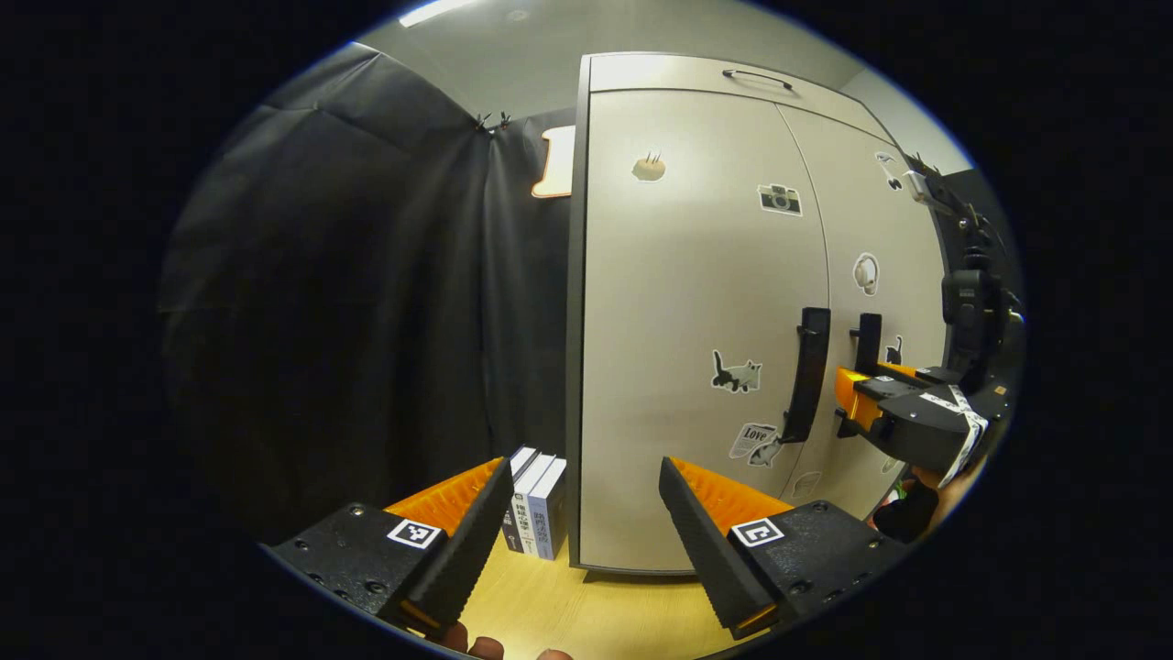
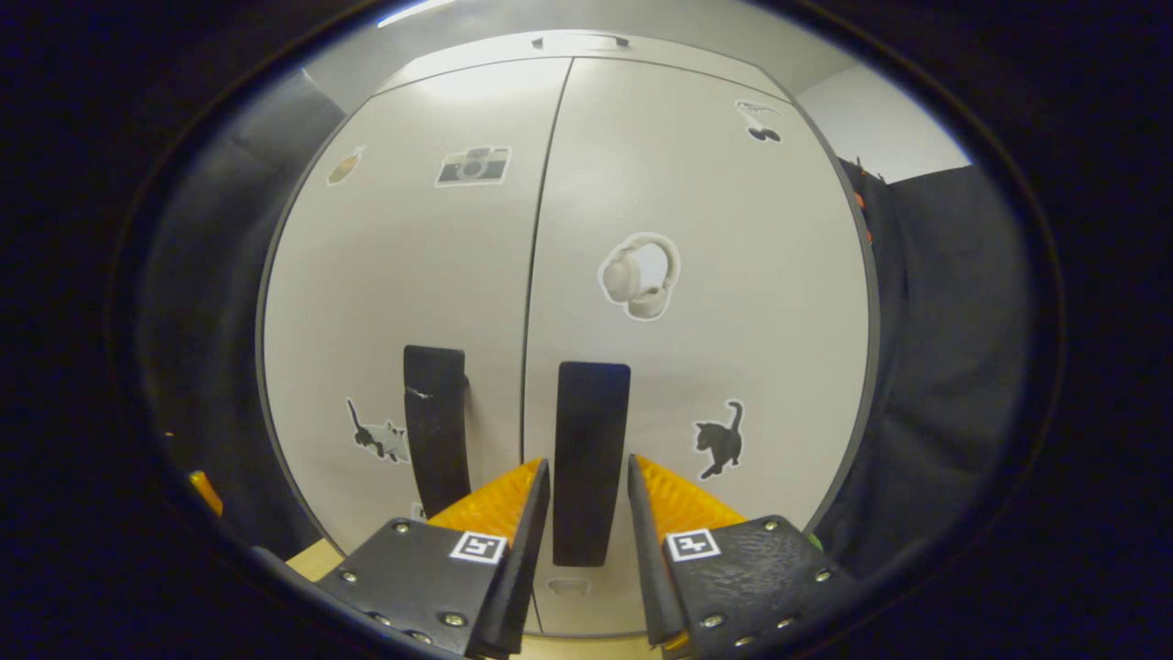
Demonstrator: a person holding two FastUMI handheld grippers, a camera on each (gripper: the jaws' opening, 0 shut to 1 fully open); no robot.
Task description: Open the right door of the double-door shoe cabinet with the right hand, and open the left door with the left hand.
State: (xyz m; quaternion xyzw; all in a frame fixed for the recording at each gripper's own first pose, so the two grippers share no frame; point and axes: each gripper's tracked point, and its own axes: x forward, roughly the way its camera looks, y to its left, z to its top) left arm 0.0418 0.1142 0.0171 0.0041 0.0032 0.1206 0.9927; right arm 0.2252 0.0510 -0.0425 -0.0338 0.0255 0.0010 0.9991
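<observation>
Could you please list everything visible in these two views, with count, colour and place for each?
Cabinet: one, pale grey, two doors, both closed, standing on the wooden floor.
Door handles: two, black, upright, either side of the centre seam; left handle, right handle.
Top handle: one, dark, on the cabinet's top panel.
Stickers: several on the doors, including a camera, headphones and two cats.
Books: three, white and dark, upright beside the cabinet's left side.
Cloth wall: black, beside the cabinet.
Left gripper: black and orange, wide open, away from the doors.
Right gripper: black and orange, fingers either side of the right handle; contact unclear.
Hand: holding the right gripper.
</observation>
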